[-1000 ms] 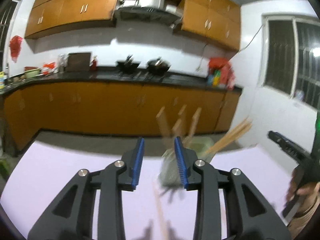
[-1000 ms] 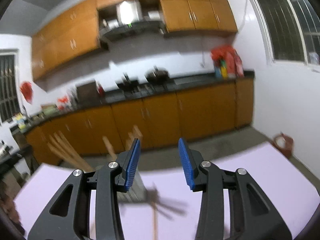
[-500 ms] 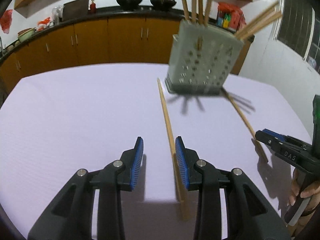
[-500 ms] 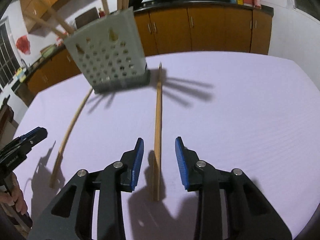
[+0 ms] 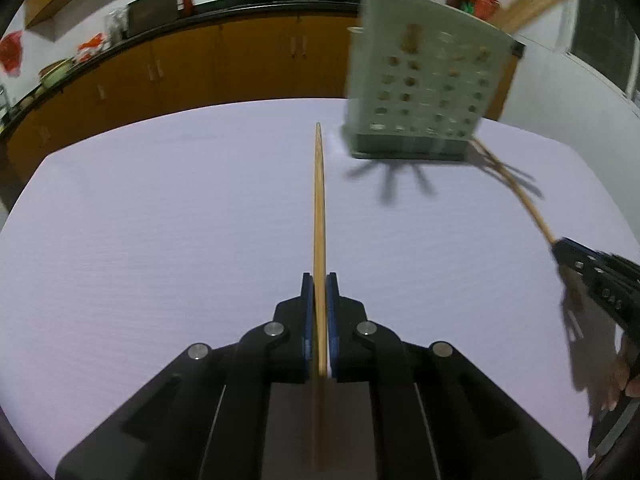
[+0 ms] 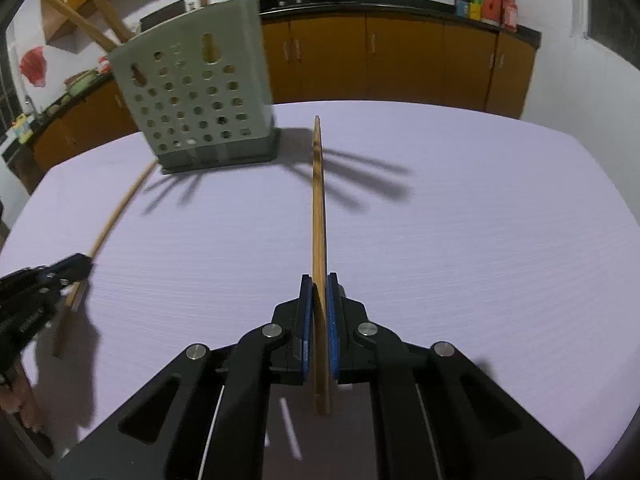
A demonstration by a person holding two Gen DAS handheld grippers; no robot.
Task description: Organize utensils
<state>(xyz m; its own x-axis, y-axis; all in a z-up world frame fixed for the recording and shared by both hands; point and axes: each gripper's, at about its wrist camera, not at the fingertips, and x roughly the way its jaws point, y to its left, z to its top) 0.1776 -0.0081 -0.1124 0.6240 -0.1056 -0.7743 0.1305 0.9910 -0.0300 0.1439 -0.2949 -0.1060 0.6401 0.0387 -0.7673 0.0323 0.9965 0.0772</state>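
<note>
Clamping 1 wooden chopstick each, left gripper and right gripper jaws, lilac table

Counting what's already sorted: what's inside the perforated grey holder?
Wooden chopsticks lean out of the grey holder top. Their lower ends show only faintly through the holes; the count is unclear.

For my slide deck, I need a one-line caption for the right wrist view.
Right tool shut on a wooden chopstick lying beside the perforated utensil holder.
</note>
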